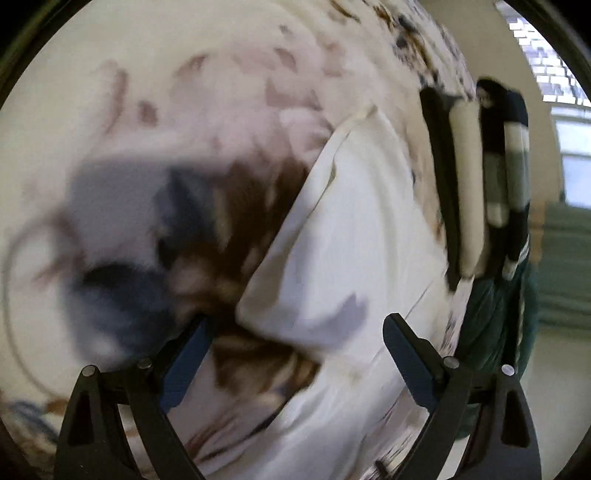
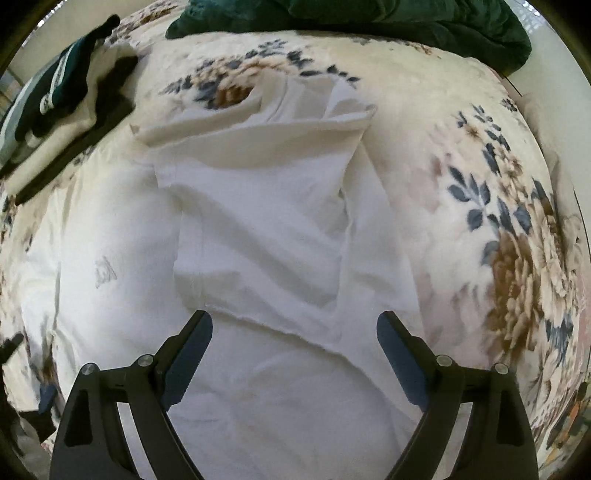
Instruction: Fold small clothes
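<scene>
A white garment [image 2: 258, 229] lies spread on a floral bedspread [image 2: 491, 206], its upper part folded down over the middle with a raw hem edge near my fingers. My right gripper [image 2: 294, 325] is open and empty just above the garment's lower part. In the blurred left wrist view the same white garment [image 1: 351, 240] shows with a folded corner pointing up. My left gripper [image 1: 297, 328] is open and empty above its edge, over the floral bedspread [image 1: 147, 110].
A stack of folded clothes in black, cream and green-striped cloth [image 2: 62, 107] lies at the bedspread's far left; it also shows in the left wrist view [image 1: 484, 173]. A dark green blanket [image 2: 369, 18] is bunched along the far edge.
</scene>
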`<state>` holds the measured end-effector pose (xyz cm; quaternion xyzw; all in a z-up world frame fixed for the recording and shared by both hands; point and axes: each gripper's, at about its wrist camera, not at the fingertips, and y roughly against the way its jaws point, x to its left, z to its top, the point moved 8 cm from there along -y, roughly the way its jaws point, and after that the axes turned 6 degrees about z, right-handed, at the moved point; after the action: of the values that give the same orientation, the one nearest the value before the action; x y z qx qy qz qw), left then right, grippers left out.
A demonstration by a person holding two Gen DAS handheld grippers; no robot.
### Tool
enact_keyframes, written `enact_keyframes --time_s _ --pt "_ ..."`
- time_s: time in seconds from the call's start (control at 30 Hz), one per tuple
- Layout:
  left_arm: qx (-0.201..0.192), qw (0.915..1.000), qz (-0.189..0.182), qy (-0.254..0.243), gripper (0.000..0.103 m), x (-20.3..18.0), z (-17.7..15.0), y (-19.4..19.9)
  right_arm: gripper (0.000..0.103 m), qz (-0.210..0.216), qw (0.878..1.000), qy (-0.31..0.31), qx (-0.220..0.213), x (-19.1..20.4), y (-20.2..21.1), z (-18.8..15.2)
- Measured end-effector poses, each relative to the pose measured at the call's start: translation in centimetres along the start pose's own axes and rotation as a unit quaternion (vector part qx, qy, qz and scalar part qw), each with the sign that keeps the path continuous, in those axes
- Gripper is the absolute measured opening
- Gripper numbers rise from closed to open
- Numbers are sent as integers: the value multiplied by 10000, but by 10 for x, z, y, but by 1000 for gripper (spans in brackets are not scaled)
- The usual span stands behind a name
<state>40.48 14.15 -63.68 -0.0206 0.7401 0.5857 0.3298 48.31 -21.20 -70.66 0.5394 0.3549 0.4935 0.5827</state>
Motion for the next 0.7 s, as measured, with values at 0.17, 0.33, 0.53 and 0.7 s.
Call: enact_keyframes --time_s 0.17,0.33,0.53,0.7 --pt "-518 9979 317 -207 5 -14 24 -2 92 -69 9997 -213 93 -7 -8 -6" --pt "-1235 9868 301 -1001 5 -50 30 20 92 -84 9995 -318 35 -17 -6 -4" --pt "-1310 9333 -222 -3337 5 -159 -45 32 92 -79 9986 -514 -55 -40 2 1" --pt "315 8698 -175 -4921 12 -187 -151 -37 92 -113 9973 -721 -9 -66 4 -3"
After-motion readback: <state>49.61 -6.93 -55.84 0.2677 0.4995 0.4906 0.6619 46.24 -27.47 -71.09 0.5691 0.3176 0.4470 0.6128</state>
